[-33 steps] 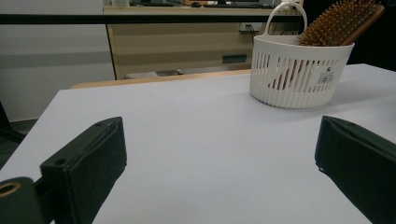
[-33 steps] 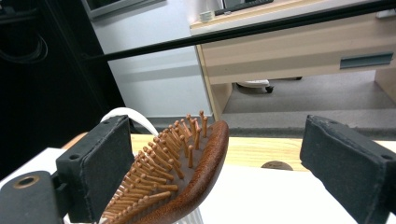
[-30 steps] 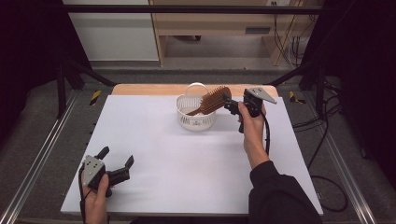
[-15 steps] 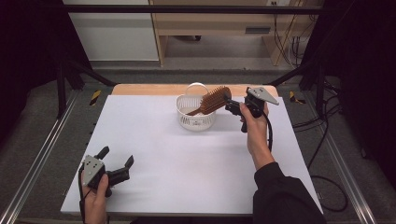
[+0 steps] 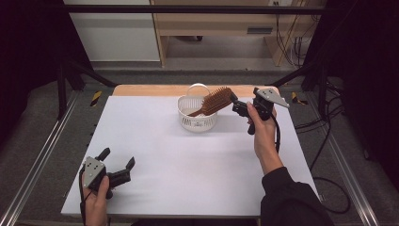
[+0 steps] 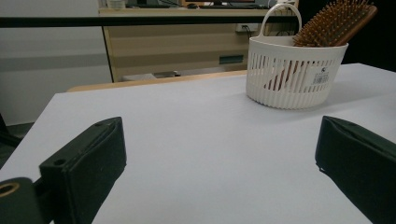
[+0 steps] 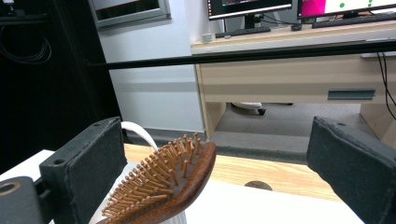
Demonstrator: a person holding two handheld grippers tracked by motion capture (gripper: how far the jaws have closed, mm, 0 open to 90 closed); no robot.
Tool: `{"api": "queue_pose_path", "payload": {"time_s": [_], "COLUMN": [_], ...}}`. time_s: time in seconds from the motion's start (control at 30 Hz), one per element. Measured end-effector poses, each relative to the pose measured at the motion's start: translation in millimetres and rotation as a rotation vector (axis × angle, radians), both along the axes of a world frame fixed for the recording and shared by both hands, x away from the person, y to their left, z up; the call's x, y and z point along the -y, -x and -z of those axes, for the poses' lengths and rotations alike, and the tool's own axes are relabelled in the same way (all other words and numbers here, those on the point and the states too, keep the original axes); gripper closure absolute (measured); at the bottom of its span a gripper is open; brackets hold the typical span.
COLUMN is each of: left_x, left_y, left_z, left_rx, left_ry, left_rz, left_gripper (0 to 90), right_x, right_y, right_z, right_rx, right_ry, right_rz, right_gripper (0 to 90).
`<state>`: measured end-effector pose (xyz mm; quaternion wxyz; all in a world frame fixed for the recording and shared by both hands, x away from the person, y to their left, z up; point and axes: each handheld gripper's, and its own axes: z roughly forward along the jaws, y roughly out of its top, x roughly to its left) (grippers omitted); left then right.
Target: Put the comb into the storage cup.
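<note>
**Well, the brush sits in the basket w/ both claws let go**

So, the wooden hairbrush (image 5: 214, 101) is in the small white basket (image 5: 197, 120) at the far side of the counter (image 5: 188, 160). Its handle end is down inside. Its bristle head sticks up and leans out over the rim, toward the right claw (image 5: 235, 104).

The right claw is up off the counter, just beside the brush head. Its jaws are wide apart and grip nothing. In the right claw's own view the brush head (image 7: 161, 186) lies between the two jaws, closer to one of them. I can't tell if that one touches it.

The left claw (image 5: 118, 165) is near the front left corner of the counter, well apart from the basket. It is spread wide too, w/ nothing in it.

How it will handle, I think:
- Brush: hard wood, stiff, prob. light. Smooth back may slip a bit.
- Bristles: thin pegs, could bend, so don't squeeze them.
- Best hold: the flat sides of the head, or the neck.
- Basket: thin plastic, light, may tip or slide if the brush drags on it.
</note>
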<state>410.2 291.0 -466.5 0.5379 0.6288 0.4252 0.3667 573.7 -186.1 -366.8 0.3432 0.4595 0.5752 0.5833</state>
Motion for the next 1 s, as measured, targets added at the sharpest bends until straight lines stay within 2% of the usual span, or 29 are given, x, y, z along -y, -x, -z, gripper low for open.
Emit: {"api": "queue_pose_path", "payload": {"time_s": [0.43, 0.53, 1.0], "left_x": [-2.5, -2.1, -1.2], "left_y": [0.1, -0.2, 0.1], "left_z": [0.7, 0.5, 1.2], "left_rx": [-0.004, -0.001, -0.005], "left_ry": [0.006, 0.003, 0.001], "left_rz": [-0.004, -0.001, 0.007], "left_gripper": [1.9, 1.9, 1.9], "right_x": [6.5, 9.0, 31.3], "right_y": [17.1, 22.3, 46.0], "right_z": [-7.3, -6.8, -0.8], "right_rx": [0.054, 0.066, 0.069], "right_ry": [0.017, 0.037, 0.019], "right_rz": [-0.037, -0.039, -0.037], "right_gripper": [3.6, 3.4, 3.0]}}
